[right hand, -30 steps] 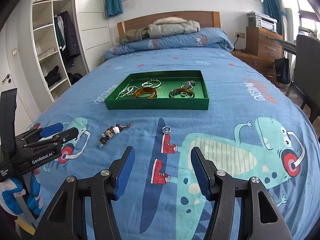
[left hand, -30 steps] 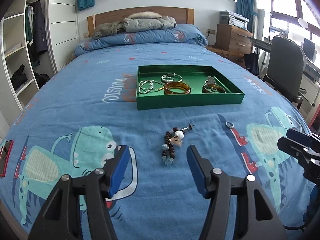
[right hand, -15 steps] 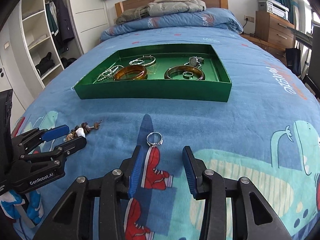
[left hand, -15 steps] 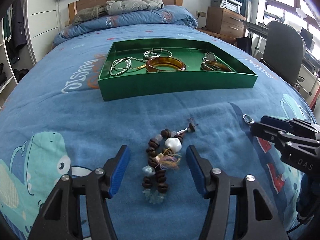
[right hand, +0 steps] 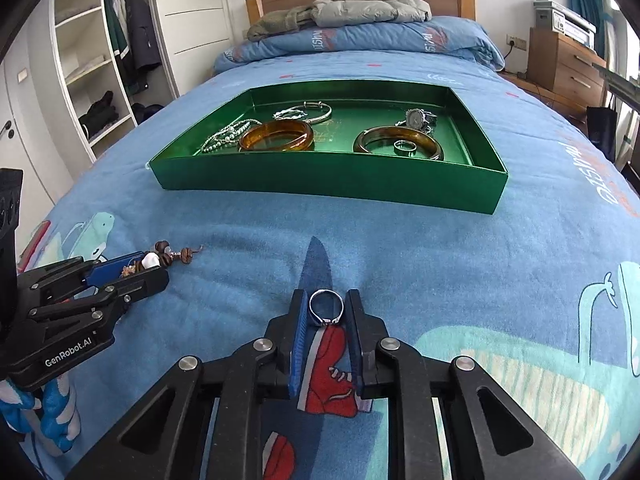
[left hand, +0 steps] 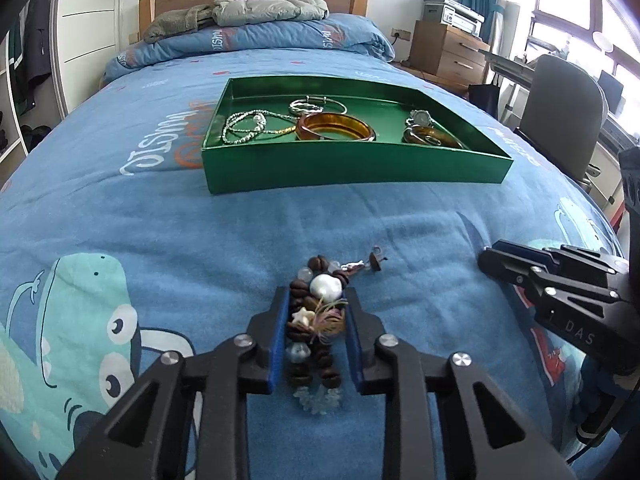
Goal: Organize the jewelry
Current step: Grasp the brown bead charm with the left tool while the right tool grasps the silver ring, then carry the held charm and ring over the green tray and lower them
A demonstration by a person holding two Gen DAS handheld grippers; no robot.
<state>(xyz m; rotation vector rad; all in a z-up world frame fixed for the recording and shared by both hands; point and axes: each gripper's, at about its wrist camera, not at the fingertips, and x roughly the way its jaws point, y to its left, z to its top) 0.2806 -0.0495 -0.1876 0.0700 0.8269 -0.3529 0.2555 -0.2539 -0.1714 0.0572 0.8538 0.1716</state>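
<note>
Left wrist view: the left gripper (left hand: 316, 308), its jaws just closing, pinches the beaded bracelet (left hand: 316, 320) on the bedspread (left hand: 160, 220) before the green tray (left hand: 352, 166). The right gripper (right hand: 326, 310), also closing, seems to clamp the silver ring (right hand: 326, 308) before that tray.

On the bed (right hand: 480, 264), the tray (right hand: 328, 190) lies ahead, holding bangles (right hand: 276, 136), a watch (right hand: 418, 118) and chains (right hand: 228, 134). Nearer, the beaded bracelet (left hand: 316, 320) lies left of the ring (right hand: 326, 308), each between tongs.
</note>
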